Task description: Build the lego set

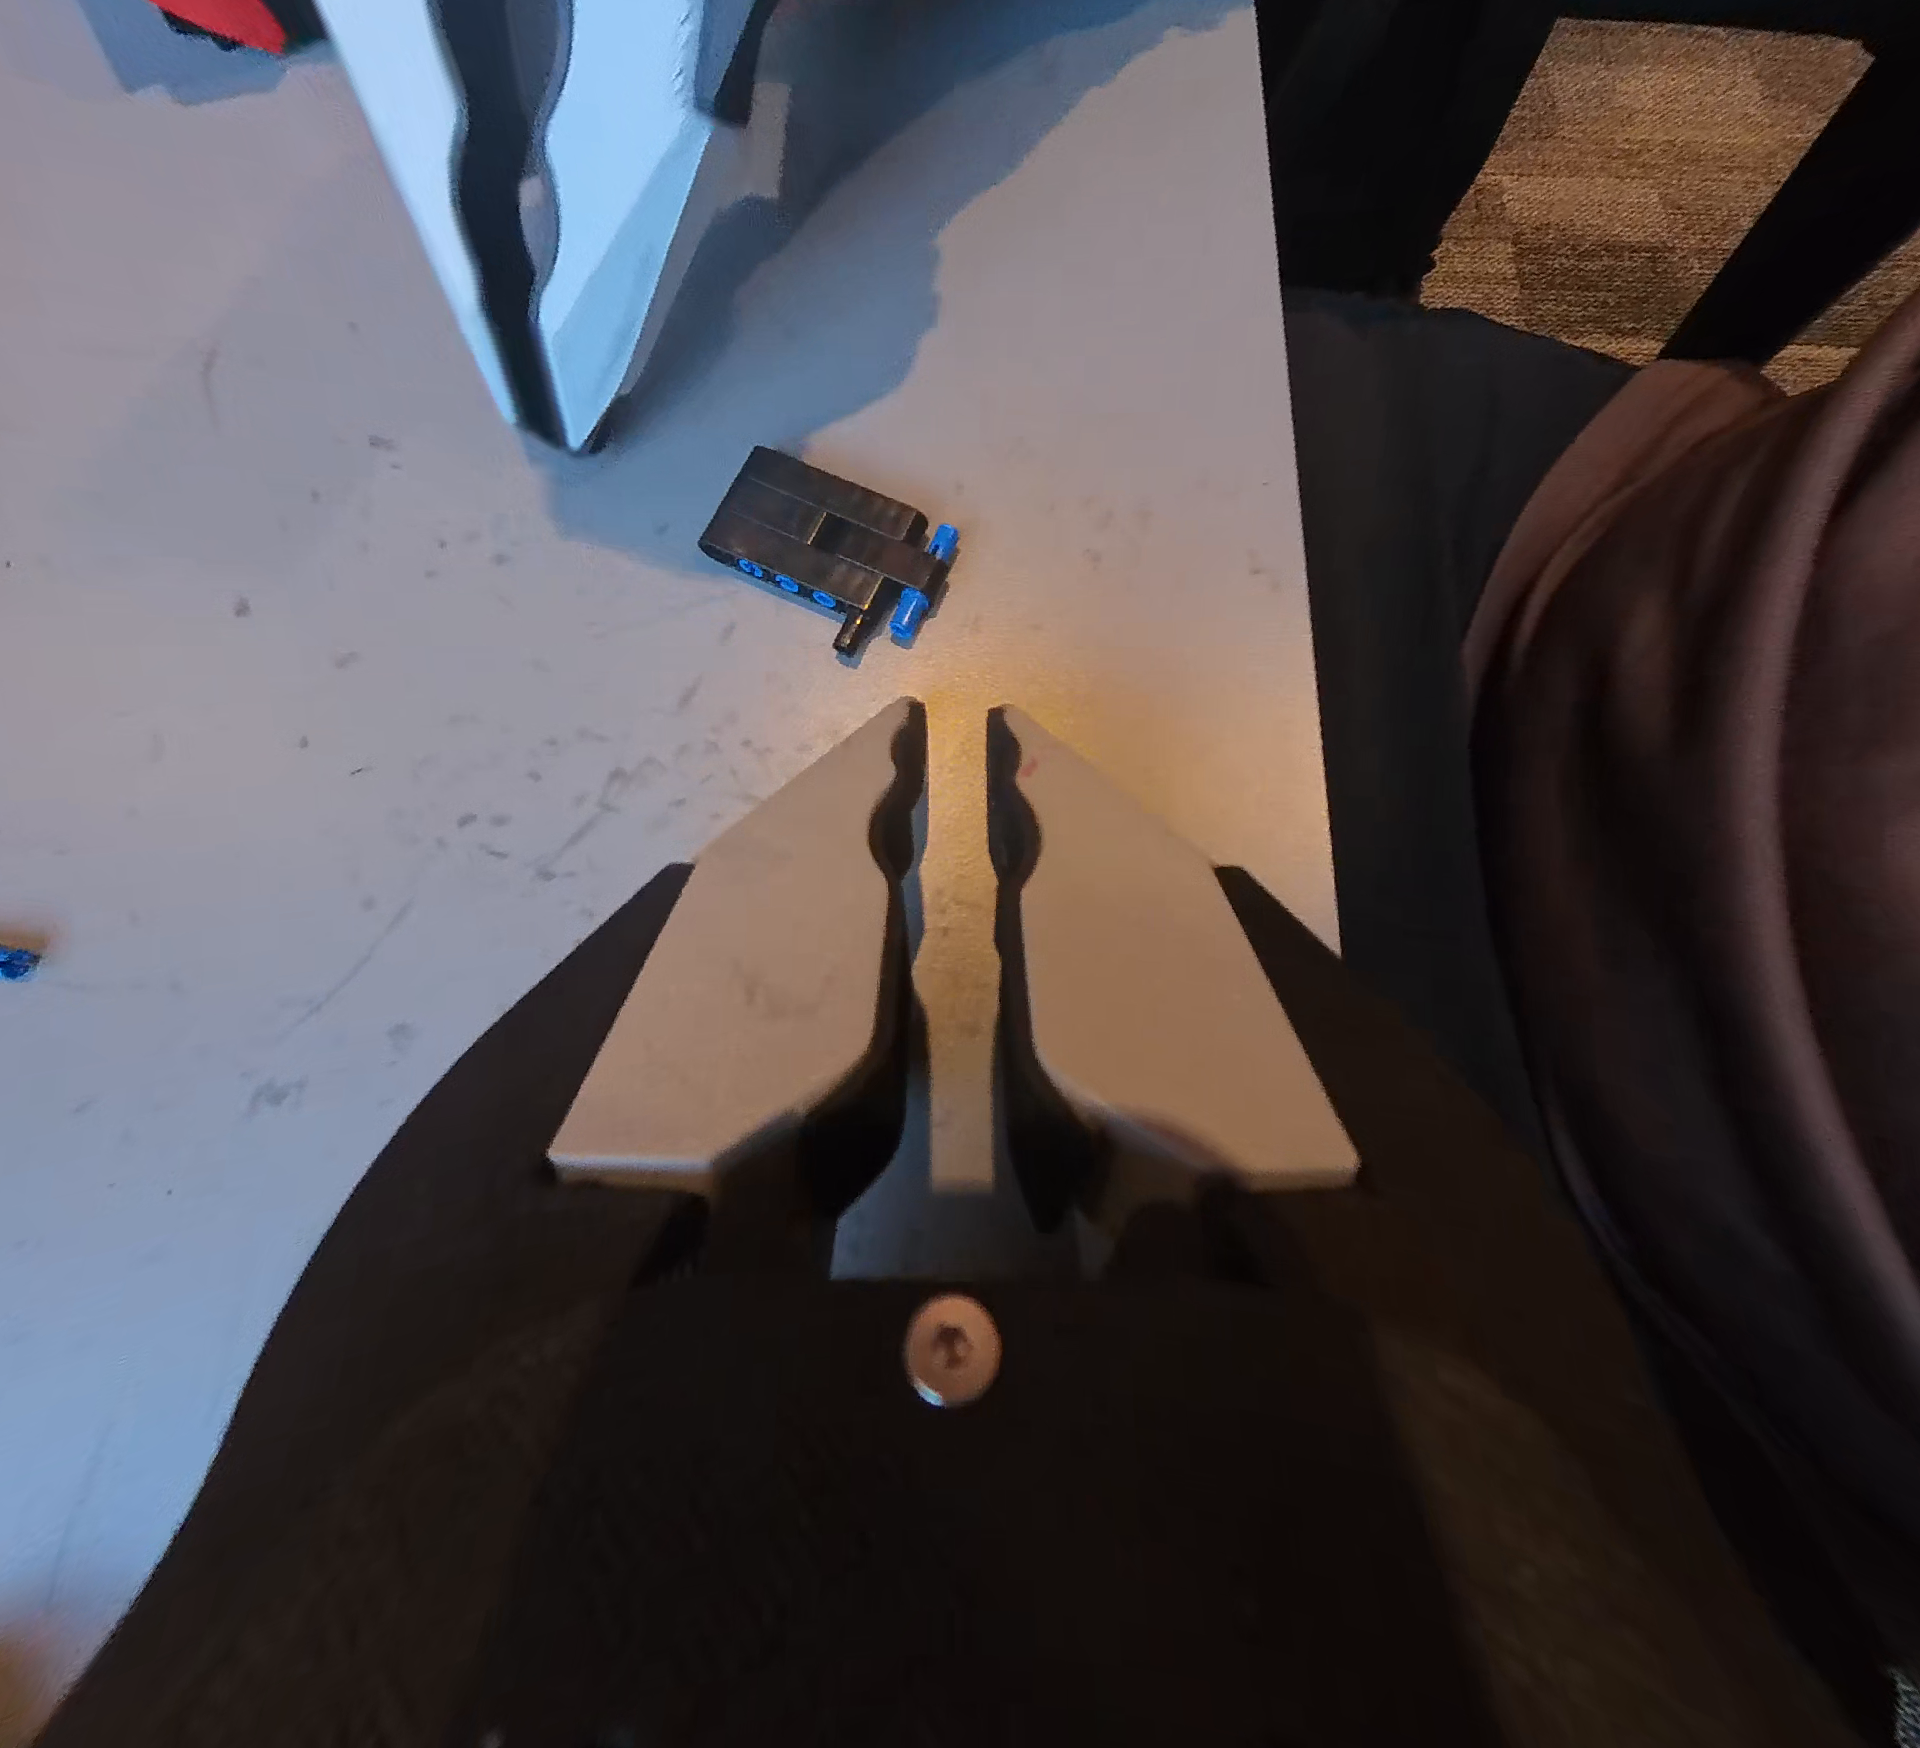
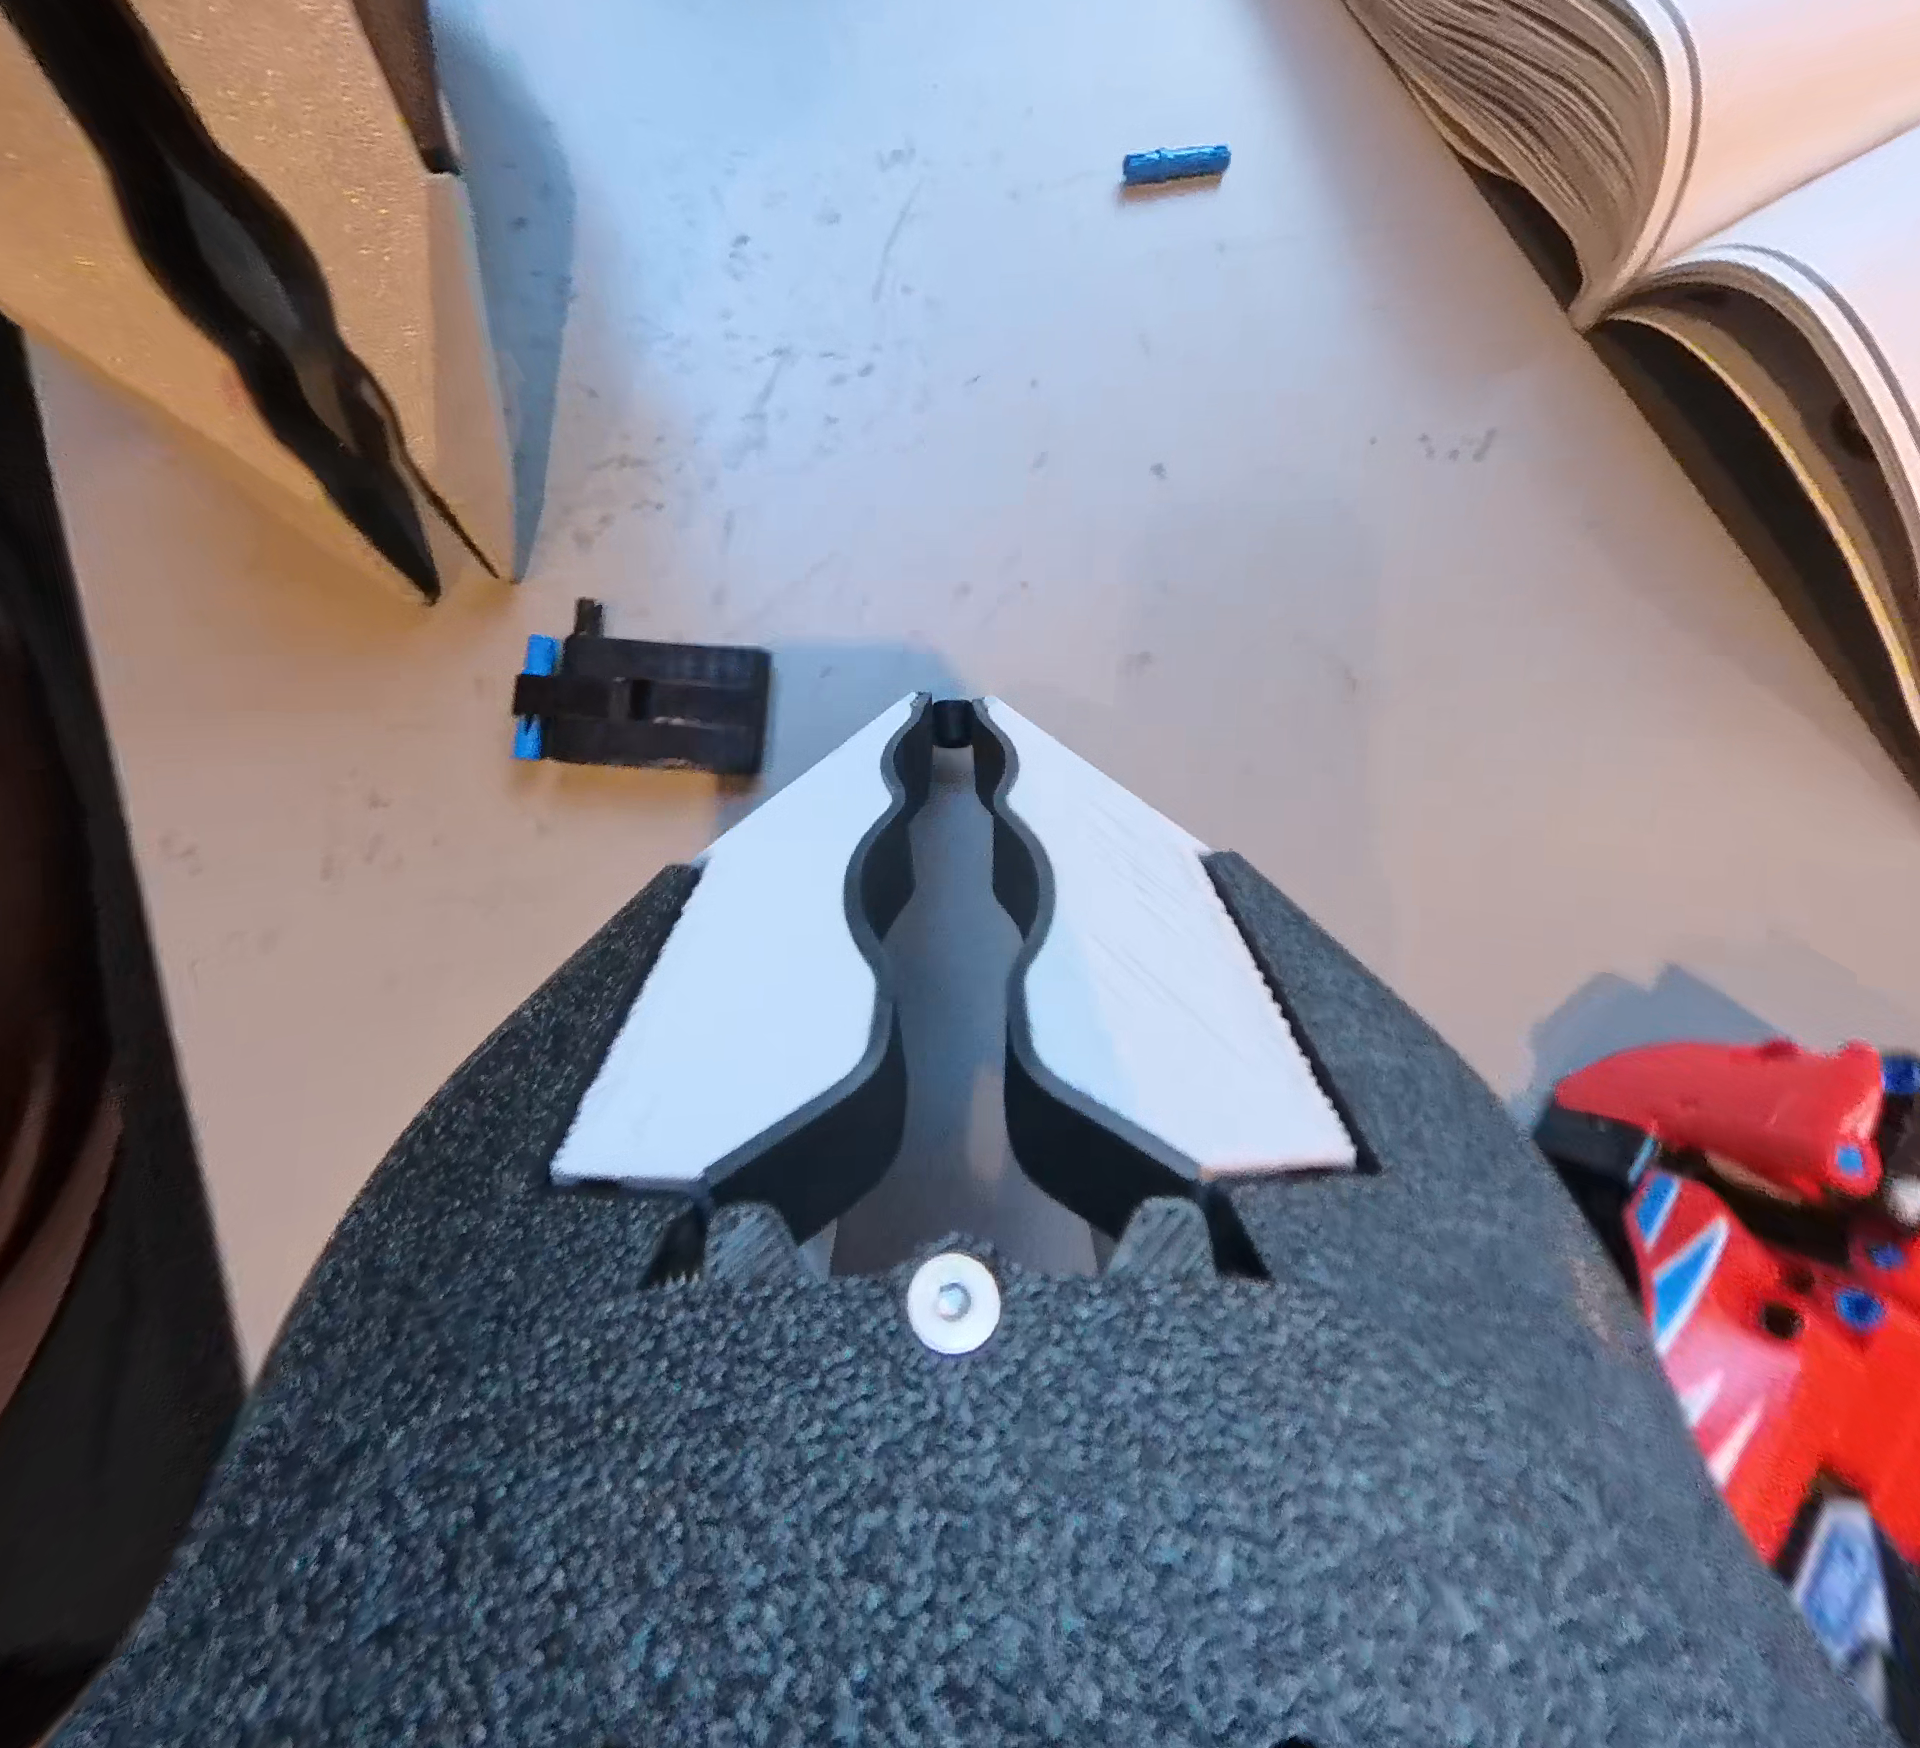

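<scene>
Black, stiff and light, the small beam assembly (image 2: pixel 644 711) lies on the counter (image 2: pixel 1039 451) between narrowly parted, empty left tongs (image 1: pixel 956 711) and right tongs (image 2: pixel 951 711) pinching a tiny black pin (image 2: pixel 951 724); best gripped across its flat sides.

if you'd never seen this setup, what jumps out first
The right gripper, its fingers shut on a tiny black pin. Beside it, a small black lego block with blue pins lies flat on the scuffed white table, the left gripper pointing at it. A red lego car model sits at the right edge.
</scene>
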